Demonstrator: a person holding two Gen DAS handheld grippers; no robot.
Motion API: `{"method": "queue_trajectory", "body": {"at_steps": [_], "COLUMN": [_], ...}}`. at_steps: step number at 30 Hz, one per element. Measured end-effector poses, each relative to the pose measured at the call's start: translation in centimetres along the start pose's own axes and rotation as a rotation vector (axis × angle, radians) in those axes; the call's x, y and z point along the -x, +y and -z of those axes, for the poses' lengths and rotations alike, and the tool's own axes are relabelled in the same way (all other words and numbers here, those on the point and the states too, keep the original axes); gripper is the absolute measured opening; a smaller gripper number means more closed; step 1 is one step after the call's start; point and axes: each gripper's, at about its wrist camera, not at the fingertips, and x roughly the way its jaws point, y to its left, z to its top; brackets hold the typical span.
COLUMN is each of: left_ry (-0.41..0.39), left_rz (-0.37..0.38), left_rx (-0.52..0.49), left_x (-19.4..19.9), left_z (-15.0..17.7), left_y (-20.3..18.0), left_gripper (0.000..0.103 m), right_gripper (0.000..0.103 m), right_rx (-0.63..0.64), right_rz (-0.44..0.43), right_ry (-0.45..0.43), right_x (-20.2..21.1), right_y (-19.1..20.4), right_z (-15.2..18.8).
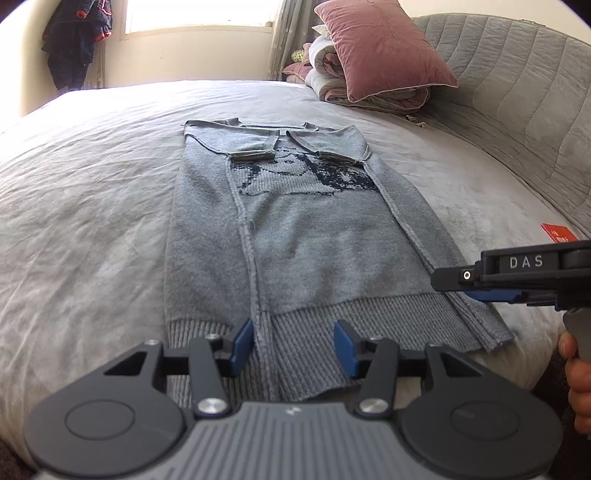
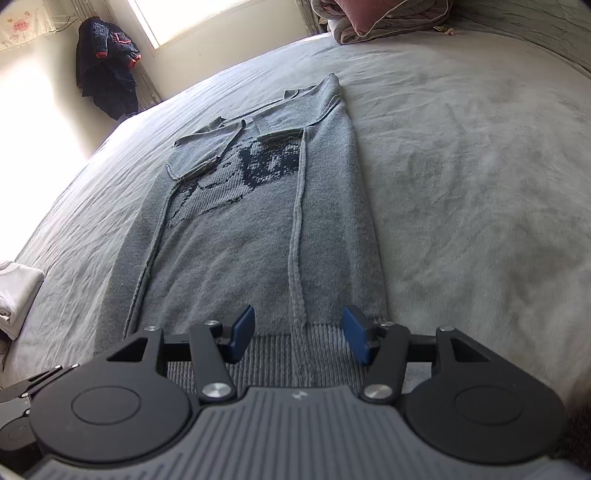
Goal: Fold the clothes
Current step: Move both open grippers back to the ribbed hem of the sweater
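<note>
**Both grippers hung open over the sweater's hem**

Far left, beyond the bed's far-left corner, a dark jacket [image 1: 75, 40] with red trim hung against the wall beside the bright window [image 1: 199, 14]. In the right wrist view a small stack of white folded cloth [image 2: 16, 291] sat at the bed's left edge.

Across the grey bedsheet [image 1: 85, 192] lay the grey knit sweater [image 1: 295, 229], flat, its sides turned in along two long raised seams and both short sleeves folded over the chest, partly covering a dark knitted picture. Its collar pointed to the far edge of the bed; its ribbed hem [image 1: 306, 332] lay at the near edge, close to both cameras.

The left gripper [image 1: 293, 347] hung just above the left half of that hem, blue pads [image 1: 242, 345] well apart, one seam running between them. The pads pressed on nothing: jaws open, nothing gripped.

Moving right, the right gripper [image 2: 299, 334] hung over the hem's right half, jaws open too, a seam line between the pads and no cloth pinched. In the left wrist view the same tool came in from the right edge, side-on above the sweater's near right corner, with fingers of the person's hand [image 1: 576, 376] wrapped round its handle.

Further right, a pink pillow [image 1: 384, 48] leaned on a pile of folded bedding [image 1: 332, 77] at the bed's far right corner, against the grey quilted headboard [image 1: 524, 103]. A small red card [image 1: 557, 233] lay at the bed's right edge.
</note>
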Motion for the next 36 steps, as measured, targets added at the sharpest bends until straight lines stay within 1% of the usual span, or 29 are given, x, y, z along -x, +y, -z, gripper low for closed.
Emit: {"method": "queue_trajectory", "body": {"at_steps": [3,5,6,8,12,14,16,20,22,25,30,34,36], "left_ry": [0.0,0.01,0.019,0.047,0.096,0.097,0.085,0.057,0.043,0.025,0.03,0.051,0.045], "left_rz": [-0.001,0.004,0.012,0.041,0.107,0.122,0.13,0.109,0.095,0.074,0.058,0.063,0.064], "left_rx": [0.028,0.059,0.08,0.135,0.226,0.234,0.236,0.253,0.261,0.288,0.348,0.425,0.469], "left_x": [1.1,1.8,2.1,2.7,3.7,4.2,4.8,5.7,6.1,6.4,6.1,5.5,5.8], "left_z": [0.7,1.0,1.1,1.5,2.3,2.4,2.3,1.3,0.8,0.3,0.5,0.8,0.8], "left_y": [-0.3,-0.3,-0.3,-0.1,0.3,0.3,0.2,0.7,1.1,2.0,4.1,6.4,7.6], "left_gripper": [0.051,0.052,0.053,0.059,0.06,0.062,0.065,0.076,0.079,0.079,0.079,0.078,0.077], "right_gripper": [0.06,0.061,0.061,0.065,0.065,0.065,0.066,0.065,0.066,0.07,0.07,0.07,0.07], "right_rx": [-0.005,-0.038,-0.055,-0.084,-0.168,-0.209,-0.195,-0.185,-0.191,-0.195,-0.195,-0.183,-0.175], "right_rz": [-0.005,-0.014,-0.025,-0.044,-0.077,-0.097,-0.091,-0.068,-0.074,-0.069,-0.051,-0.059,-0.061], "right_ry": [-0.013,-0.019,-0.02,-0.023,-0.004,0.012,0.024,0.005,-0.009,-0.036,-0.055,-0.056,-0.066], "right_x": [1.3,2.1,2.4,3.0,4.0,4.4,4.7,5.5,5.9,6.3,6.6,6.9,7.2], "right_y": [0.3,0.4,0.4,0.4,-0.1,-0.4,-0.3,-0.4,-0.6,-0.9,-1.6,-2.4,-3.0], "right_z": [1.4,2.1,2.5,3.1,4.3,4.9,5.1,4.7,4.3,3.8,3.4,3.1,2.8]}}
